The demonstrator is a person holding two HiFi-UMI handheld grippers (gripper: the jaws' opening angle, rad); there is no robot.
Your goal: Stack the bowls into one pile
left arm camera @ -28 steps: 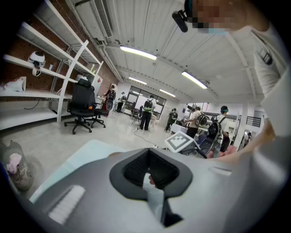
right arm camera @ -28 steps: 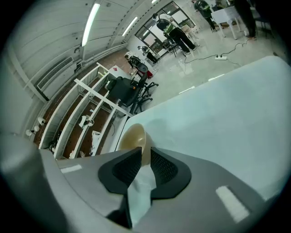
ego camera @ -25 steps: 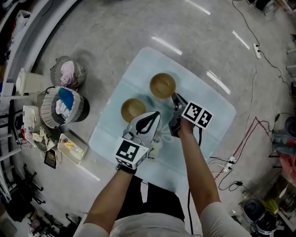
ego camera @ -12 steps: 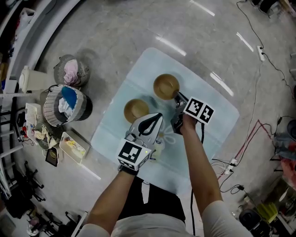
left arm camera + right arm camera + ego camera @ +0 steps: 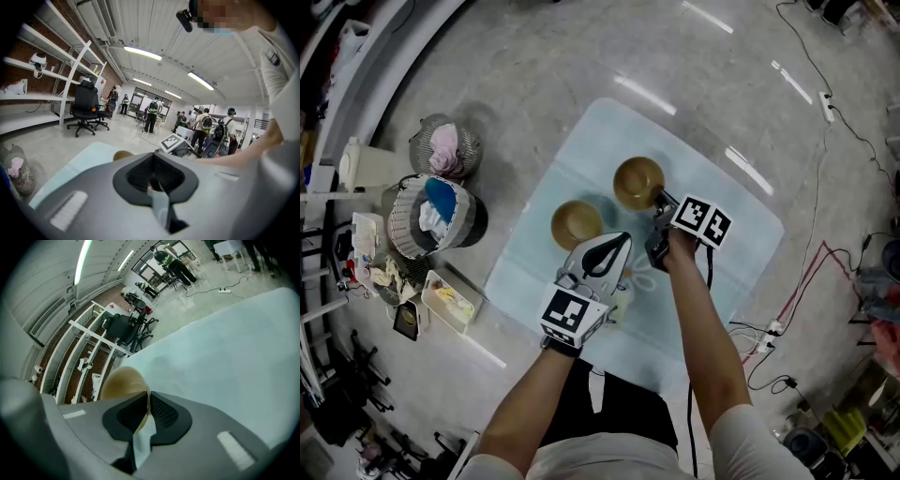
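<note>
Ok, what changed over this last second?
Very little. The right claw grips the far bowl by its rim and has drawn it slightly towards the person; the grip itself looks the same throughout. The near bowl, the left claw, shut on nothing beside it, and the mat stayed as they were.

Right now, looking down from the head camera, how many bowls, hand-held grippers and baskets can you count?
Bowls: 2, the gripped bowl with its rim in the right gripper and the free bowl on the mat
Grippers: 2, the left gripper and the right gripper
Baskets: 2, the pink-cloth basket and the blue-cloth basket
Total: 6
</note>
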